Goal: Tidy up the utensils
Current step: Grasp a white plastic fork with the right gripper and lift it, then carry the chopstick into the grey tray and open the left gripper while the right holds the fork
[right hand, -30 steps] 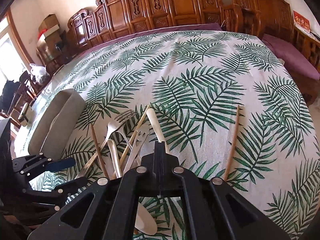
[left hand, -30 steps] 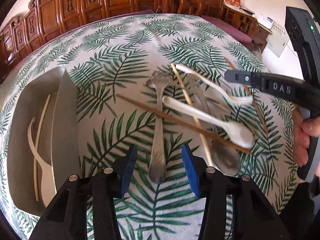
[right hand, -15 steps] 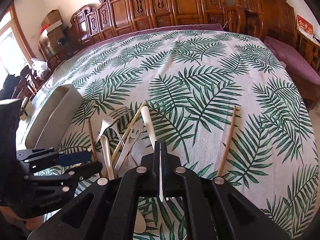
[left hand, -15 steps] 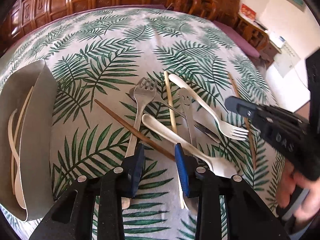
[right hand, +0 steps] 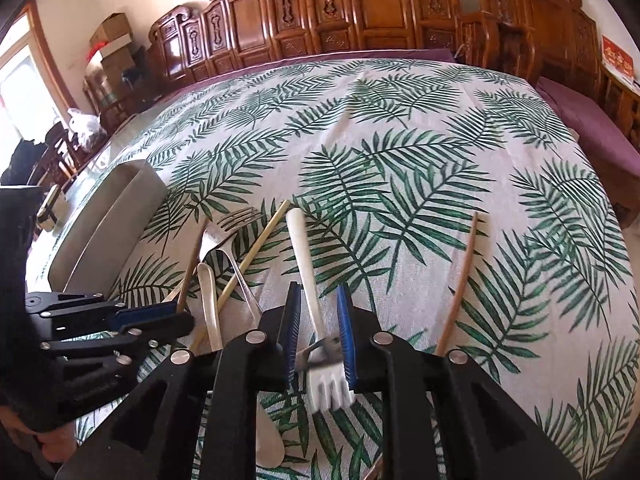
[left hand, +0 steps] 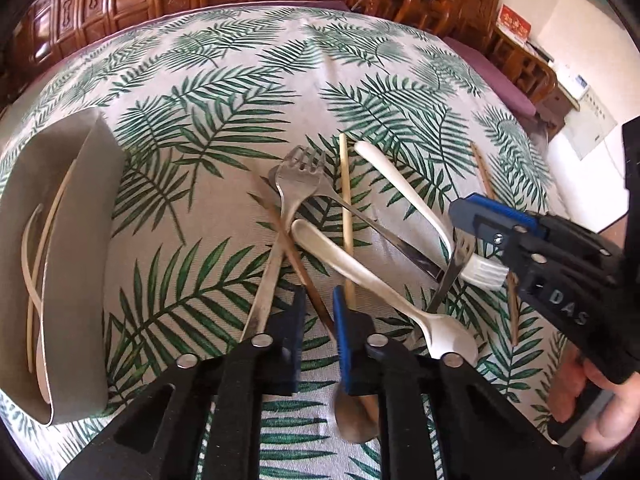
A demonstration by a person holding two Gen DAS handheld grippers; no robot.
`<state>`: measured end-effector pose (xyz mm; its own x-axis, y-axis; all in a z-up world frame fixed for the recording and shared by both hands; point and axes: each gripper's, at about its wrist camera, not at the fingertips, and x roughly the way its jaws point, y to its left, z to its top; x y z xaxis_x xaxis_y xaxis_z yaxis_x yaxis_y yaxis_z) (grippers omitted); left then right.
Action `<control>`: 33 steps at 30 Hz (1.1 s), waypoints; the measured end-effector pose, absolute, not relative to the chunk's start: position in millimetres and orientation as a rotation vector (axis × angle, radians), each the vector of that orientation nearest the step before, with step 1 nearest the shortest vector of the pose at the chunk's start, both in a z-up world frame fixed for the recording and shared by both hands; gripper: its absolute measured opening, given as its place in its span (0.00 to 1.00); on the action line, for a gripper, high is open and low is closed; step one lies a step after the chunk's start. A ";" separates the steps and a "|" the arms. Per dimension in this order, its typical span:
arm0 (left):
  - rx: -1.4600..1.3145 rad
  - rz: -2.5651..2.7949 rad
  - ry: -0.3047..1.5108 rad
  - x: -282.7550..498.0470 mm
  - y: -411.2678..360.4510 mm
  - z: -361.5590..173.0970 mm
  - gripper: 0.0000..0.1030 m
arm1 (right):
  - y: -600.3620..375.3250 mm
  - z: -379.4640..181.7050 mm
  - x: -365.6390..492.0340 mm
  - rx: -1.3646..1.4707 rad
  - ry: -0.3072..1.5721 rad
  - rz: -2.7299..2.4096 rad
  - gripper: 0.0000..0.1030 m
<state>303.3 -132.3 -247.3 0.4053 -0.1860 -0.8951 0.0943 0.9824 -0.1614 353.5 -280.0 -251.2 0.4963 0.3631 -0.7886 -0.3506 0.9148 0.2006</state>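
With only a pale fork and chopstick in our grey tray [left hand: 80, 240] at far left, our left gripper [left hand: 318, 320] has just closed on the dark chopstick [left hand: 296, 256], while our right gripper [right hand: 318, 332] has just parted around the white fork [right hand: 312, 304] amid the heap.

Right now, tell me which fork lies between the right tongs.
The white plastic fork: its neck sits between the right tongs, which have just been opening. The metal fork lies off to the left.
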 end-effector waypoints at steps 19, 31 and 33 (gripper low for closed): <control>-0.096 -0.226 1.032 293.3 -114.5 -213.4 0.04 | -259.9 -268.4 375.8 -0.098 1.015 0.441 0.09; -0.083 -0.241 0.973 289.2 -86.8 -181.8 0.04 | -302.0 -237.1 370.4 0.039 0.938 0.349 0.08; -0.083 -0.236 0.966 289.5 -77.4 -176.4 0.04 | -300.7 -229.7 367.5 0.040 0.913 0.353 0.08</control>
